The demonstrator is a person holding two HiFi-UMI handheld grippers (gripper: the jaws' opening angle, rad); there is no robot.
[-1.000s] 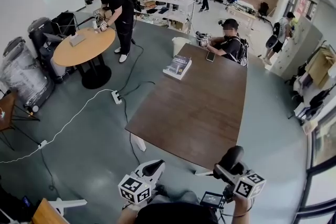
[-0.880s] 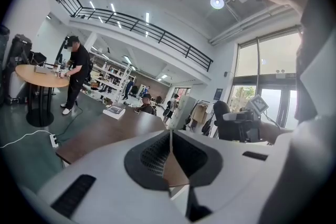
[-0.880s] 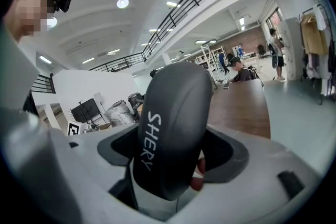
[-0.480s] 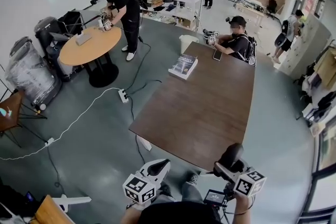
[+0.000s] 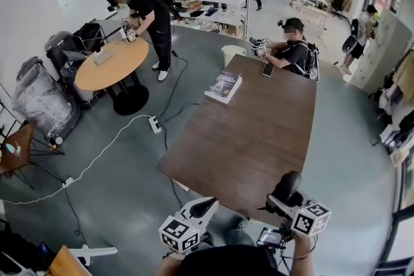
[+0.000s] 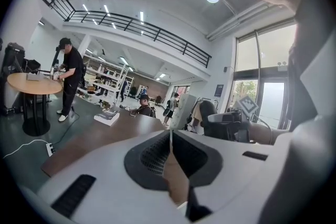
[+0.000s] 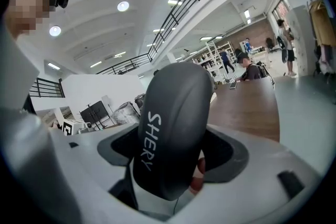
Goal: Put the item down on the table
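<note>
- Item (image 7: 170, 113): dark grey rounded thing w/ "SHERY" on it, clamped in right gripper (image 7: 176, 157), jaws pressed on both its sides. Not on table yet. Head view shows it up in the air at the near end of the brown table (image 5: 252, 132).
- Left gripper (image 6: 170, 139): jaws closed together, nothing btwn them, low beside the right one, close to the person's body.
- Step, as I read it: carry fwd & lower onto bare wood. Near half looks free; book (image 5: 224, 86) & phone (image 5: 267, 69) lie well apart at the far end, by a seated person (image 5: 292, 52).
- To do it well: bring it down till it rests on the top, well in from the edge, then spread jaws. Rounded shell may rock or roll, so release slow & lift straight off.
</note>
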